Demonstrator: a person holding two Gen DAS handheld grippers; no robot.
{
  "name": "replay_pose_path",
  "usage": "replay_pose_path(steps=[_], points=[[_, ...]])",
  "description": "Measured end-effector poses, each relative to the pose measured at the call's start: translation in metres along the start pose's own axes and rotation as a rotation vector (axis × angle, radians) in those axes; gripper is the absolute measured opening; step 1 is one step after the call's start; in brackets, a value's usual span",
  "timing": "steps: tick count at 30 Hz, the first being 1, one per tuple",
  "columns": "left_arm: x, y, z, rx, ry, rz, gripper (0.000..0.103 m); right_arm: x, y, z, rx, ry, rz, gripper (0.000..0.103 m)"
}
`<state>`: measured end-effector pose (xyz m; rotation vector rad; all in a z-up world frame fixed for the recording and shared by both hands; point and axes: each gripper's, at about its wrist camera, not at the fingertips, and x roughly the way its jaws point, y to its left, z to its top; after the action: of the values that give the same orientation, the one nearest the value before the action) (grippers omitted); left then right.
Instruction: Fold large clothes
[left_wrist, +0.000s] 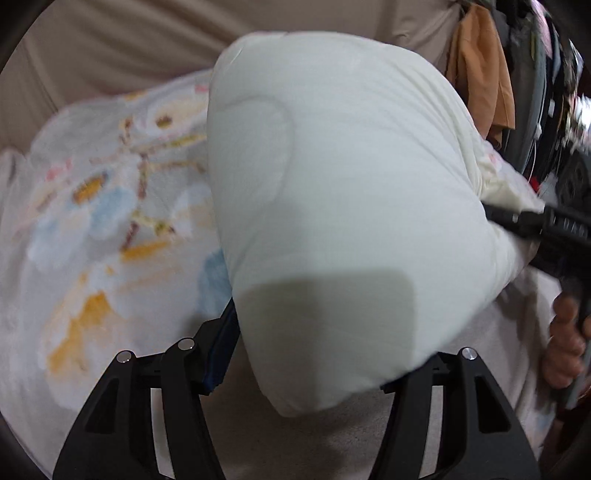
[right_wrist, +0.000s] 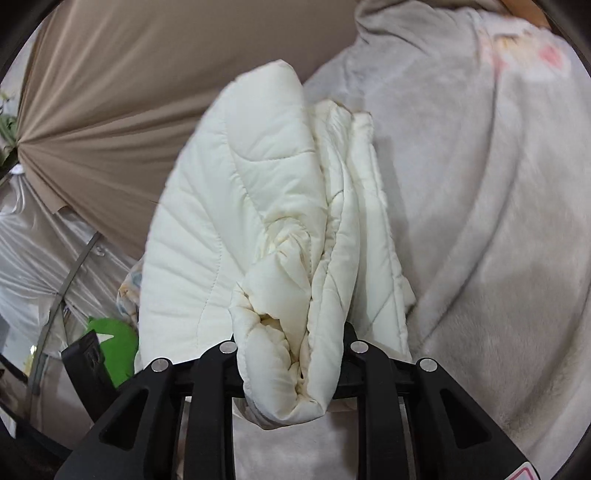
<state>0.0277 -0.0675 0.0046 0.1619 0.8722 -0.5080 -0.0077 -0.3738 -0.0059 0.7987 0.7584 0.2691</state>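
A thick cream quilted blanket (left_wrist: 332, 184) fills the left wrist view as a bulging fold. My left gripper (left_wrist: 314, 354) is shut on its near end; the fingertips are buried in the fabric. In the right wrist view the same quilted blanket (right_wrist: 258, 221) hangs bunched in several layers, and my right gripper (right_wrist: 290, 354) is shut on its gathered edge. The right gripper also shows in the left wrist view (left_wrist: 517, 218), pinching the blanket at the right side.
A white flower-printed fleece blanket (left_wrist: 103, 221) lies below on the left; its plain grey-white side (right_wrist: 480, 221) shows on the right. A beige curtain (right_wrist: 129, 110) hangs behind. An orange cloth (left_wrist: 480, 74) hangs at the upper right. A green object (right_wrist: 118, 343) sits low left.
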Motion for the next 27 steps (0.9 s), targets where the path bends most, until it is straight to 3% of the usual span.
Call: replay_pose_path(steps=[4, 7, 10, 12, 15, 19, 24, 27], points=[[-0.015, 0.003, -0.003, 0.001, -0.004, -0.036, 0.057, 0.003, 0.003, 0.001, -0.031, 0.006, -0.014, 0.021], [-0.047, 0.005, -0.011, 0.048, -0.053, -0.028, 0.058, -0.003, -0.001, 0.002, 0.01, 0.005, 0.041, 0.029], [-0.077, 0.015, -0.016, 0.045, -0.103, 0.004, 0.064, -0.028, -0.001, -0.002, 0.045, -0.056, 0.085, 0.045], [-0.098, 0.024, -0.011, 0.032, -0.143, 0.023, 0.065, -0.05, 0.008, -0.003, 0.027, -0.115, 0.075, 0.046], [-0.115, 0.027, 0.012, 0.033, -0.204, 0.045, 0.066, -0.079, 0.032, 0.007, -0.047, -0.215, 0.003, 0.046], [-0.119, 0.005, 0.064, 0.072, -0.289, 0.078, 0.066, -0.095, 0.11, 0.038, -0.292, -0.326, -0.101, 0.042], [-0.09, -0.028, 0.121, 0.076, -0.336, 0.078, 0.073, -0.05, 0.171, 0.08, -0.455, -0.293, -0.161, 0.031], [-0.057, -0.035, 0.135, 0.059, -0.295, 0.095, 0.073, 0.0, 0.173, 0.095, -0.475, -0.234, -0.286, 0.026]])
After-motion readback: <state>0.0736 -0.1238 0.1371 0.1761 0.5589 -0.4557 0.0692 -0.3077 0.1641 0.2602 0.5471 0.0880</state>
